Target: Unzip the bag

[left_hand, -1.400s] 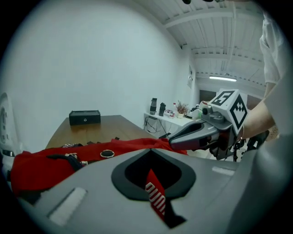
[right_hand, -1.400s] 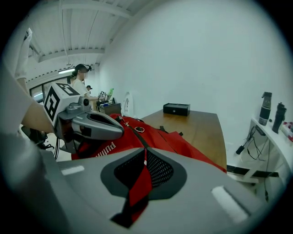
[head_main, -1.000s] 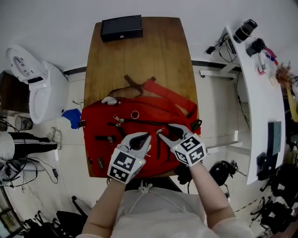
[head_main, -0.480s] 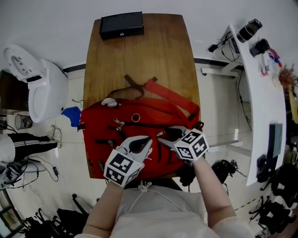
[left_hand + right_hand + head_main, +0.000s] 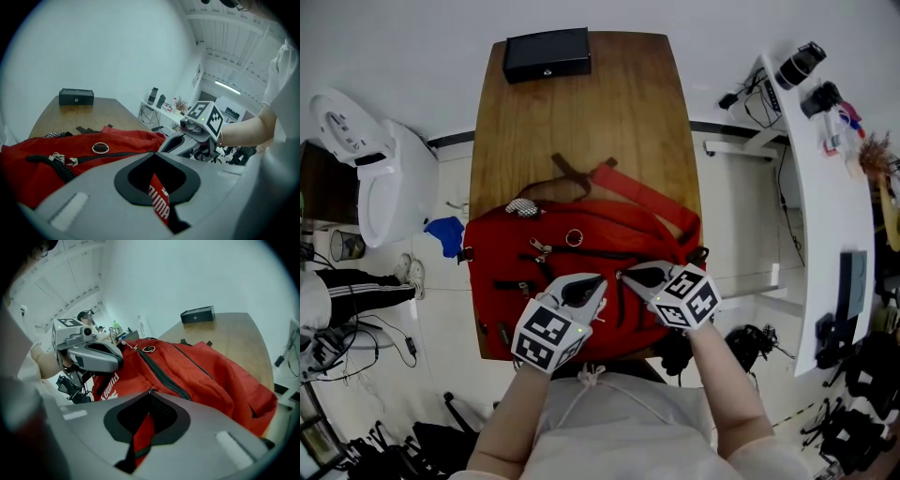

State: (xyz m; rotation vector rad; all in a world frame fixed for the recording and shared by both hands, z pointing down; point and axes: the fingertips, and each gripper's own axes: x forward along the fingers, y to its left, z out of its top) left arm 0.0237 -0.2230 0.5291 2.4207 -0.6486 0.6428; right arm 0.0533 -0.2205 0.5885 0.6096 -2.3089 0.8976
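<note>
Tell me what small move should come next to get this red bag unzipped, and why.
Probably draw the right claw along the zip once its grip is firm. Its jaws are closing on a red tab at the zip's end, the zip looks shut, and the left claw clamps fabric of the bag, steadying it.

Bright, even light comes from a ceiling strip light point(image 5: 228, 85); shadows are soft. The gripper views bulge, with dark corners and blurred foregrounds.
</note>
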